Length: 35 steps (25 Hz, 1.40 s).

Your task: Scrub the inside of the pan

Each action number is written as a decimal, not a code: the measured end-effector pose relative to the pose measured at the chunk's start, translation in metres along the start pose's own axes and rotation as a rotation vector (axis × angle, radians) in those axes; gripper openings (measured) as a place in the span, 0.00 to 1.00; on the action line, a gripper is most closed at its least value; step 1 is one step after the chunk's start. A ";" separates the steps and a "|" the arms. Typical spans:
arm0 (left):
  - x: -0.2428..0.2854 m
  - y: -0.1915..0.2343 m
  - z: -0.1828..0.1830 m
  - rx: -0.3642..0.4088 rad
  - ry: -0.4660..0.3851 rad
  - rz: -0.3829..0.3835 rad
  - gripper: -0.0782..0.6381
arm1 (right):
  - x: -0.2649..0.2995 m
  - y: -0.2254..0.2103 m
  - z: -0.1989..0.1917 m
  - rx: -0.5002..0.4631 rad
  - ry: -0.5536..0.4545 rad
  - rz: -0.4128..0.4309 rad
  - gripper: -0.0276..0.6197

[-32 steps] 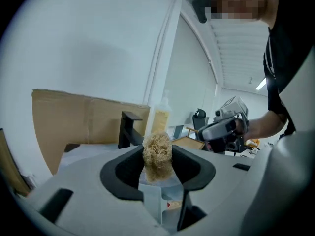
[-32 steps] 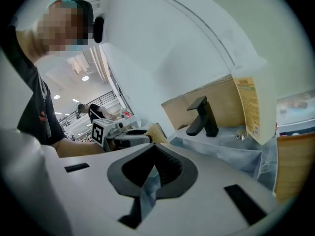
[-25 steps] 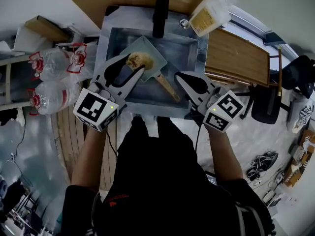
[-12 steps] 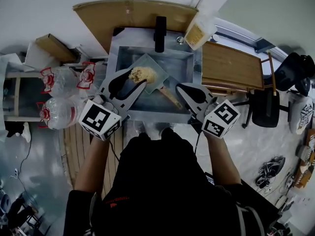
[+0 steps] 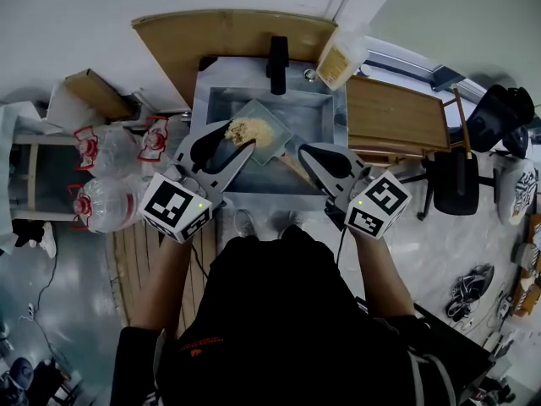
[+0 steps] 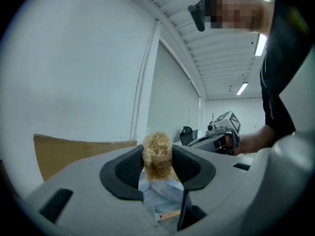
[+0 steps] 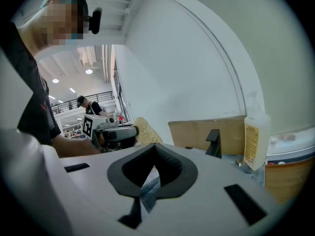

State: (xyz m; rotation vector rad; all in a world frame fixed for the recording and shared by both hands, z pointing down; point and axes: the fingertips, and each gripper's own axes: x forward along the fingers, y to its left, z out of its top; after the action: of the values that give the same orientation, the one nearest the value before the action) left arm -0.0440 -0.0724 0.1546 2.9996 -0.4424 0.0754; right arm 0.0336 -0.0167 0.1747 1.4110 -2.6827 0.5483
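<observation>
A light-blue square pan (image 5: 272,115) with a wooden handle (image 5: 292,167) lies tilted in the steel sink (image 5: 203,91). My left gripper (image 5: 240,136) is shut on a tan fibrous scrubber (image 5: 248,130), held over the inside of the pan. In the left gripper view the scrubber (image 6: 157,149) sits pinched between the dark pads of the left gripper (image 6: 157,162), with the pan below. My right gripper (image 5: 303,148) hovers over the handle at the sink's right; in the right gripper view my right gripper (image 7: 155,145) has its tips touching and nothing between them.
A black faucet (image 5: 276,53) stands at the sink's back, with a soap bottle (image 5: 338,57) beside it. A wooden board (image 5: 393,112) lies to the right and a brown panel (image 5: 228,32) behind. Large water bottles (image 5: 106,155) sit left. A black chair (image 5: 456,184) stands far right.
My head has shifted, so the sink sits higher in view. The left gripper keeps the scrubber on the pan. The right gripper has drawn slightly closer to the handle.
</observation>
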 end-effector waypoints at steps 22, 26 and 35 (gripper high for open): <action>-0.011 -0.001 -0.009 -0.028 -0.005 0.019 0.36 | 0.007 0.013 -0.009 -0.009 0.025 0.013 0.05; -0.009 -0.001 -0.009 -0.028 -0.002 0.018 0.36 | 0.007 0.013 -0.007 -0.008 0.026 0.016 0.05; -0.006 -0.002 -0.012 -0.025 0.000 0.009 0.36 | 0.007 0.011 -0.009 -0.008 0.028 0.014 0.04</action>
State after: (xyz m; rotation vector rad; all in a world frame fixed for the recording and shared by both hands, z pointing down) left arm -0.0492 -0.0676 0.1665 2.9730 -0.4537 0.0705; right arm 0.0195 -0.0139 0.1819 1.3736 -2.6714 0.5540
